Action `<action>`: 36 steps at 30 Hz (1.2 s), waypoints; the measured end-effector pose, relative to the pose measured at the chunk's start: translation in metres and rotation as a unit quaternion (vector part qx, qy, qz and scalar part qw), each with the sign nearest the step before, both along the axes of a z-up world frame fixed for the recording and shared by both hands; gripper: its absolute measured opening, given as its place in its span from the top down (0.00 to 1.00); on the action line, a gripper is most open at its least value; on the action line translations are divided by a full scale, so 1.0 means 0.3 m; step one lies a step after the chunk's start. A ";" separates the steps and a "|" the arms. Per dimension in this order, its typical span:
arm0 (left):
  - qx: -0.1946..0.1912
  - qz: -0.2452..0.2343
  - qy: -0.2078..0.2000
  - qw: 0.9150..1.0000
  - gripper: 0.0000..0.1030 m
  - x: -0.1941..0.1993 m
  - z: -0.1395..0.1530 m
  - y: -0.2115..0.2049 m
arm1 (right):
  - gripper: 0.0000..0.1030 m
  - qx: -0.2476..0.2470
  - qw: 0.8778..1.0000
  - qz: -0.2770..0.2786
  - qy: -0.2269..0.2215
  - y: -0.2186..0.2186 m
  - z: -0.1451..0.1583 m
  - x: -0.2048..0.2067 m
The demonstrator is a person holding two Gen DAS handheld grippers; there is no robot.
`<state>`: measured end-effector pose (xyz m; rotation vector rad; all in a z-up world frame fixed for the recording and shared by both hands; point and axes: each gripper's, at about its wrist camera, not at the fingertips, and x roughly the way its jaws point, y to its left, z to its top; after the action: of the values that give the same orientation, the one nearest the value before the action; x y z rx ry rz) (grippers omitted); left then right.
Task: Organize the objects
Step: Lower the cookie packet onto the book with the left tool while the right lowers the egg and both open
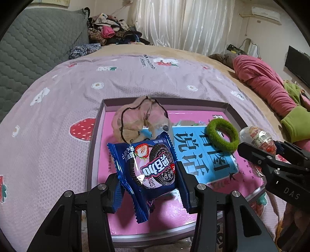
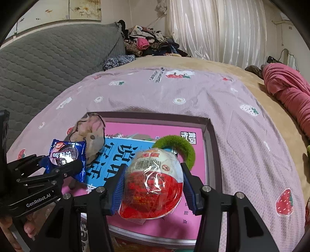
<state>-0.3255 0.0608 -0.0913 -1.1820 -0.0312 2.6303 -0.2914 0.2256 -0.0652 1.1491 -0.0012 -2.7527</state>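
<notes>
Left wrist view looks down over a bed spread with a lilac sheet (image 1: 135,77) printed with strawberries and small white flowers. On it lies a shallow tray (image 1: 230,108) with a pink printed floor and a blue panel of large characters. The left gripper (image 1: 148,181) has its jaws clenched on a blue biscuit packet (image 1: 147,164), held above the tray's near left part. Behind the packet a pale scrunchie (image 1: 135,120) rests in the tray's far left corner, and a green hair ring (image 1: 222,135) lies toward the right side.

From the right wrist, the right gripper (image 2: 153,184) is grasping a wrapped red-and-white egg (image 2: 153,184) over the tray's near half, just in front of the green ring.

Around the bed: a grey quilted headboard (image 1: 33,48) on the left, a heap of clothes (image 1: 110,29) at the far corner, white curtains (image 1: 184,21) behind, and a tan blanket (image 2: 193,62) under the sheet. A pink garment (image 1: 261,79) lies bunched on the right edge of the bed, and an air conditioner (image 1: 265,12) hangs on the wall beyond.
</notes>
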 end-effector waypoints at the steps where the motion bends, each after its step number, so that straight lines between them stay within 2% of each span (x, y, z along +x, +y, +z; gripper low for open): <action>1: 0.000 -0.001 -0.003 1.000 0.53 -0.002 -0.004 0.002 | 0.48 0.002 1.000 0.000 -0.005 -0.001 -0.009 -0.004; 13: -0.007 -0.008 -0.032 0.999 0.53 -0.013 -0.057 0.023 | 0.48 0.020 0.998 -0.006 -0.066 0.002 -0.116 -0.047; 31: -0.006 -0.007 -0.035 0.999 0.50 -0.009 -0.063 0.012 | 0.48 0.026 0.996 -0.008 -0.079 0.001 -0.141 -0.052; 36: -0.009 -0.003 -0.034 0.999 0.44 -0.009 -0.057 0.009 | 0.46 0.025 0.996 -0.012 -0.079 0.007 -0.138 -0.057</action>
<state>-0.3281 0.0634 -0.1086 -1.2744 -0.0166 2.5900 -0.3086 0.2278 -0.1067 1.3860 0.0359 -2.6889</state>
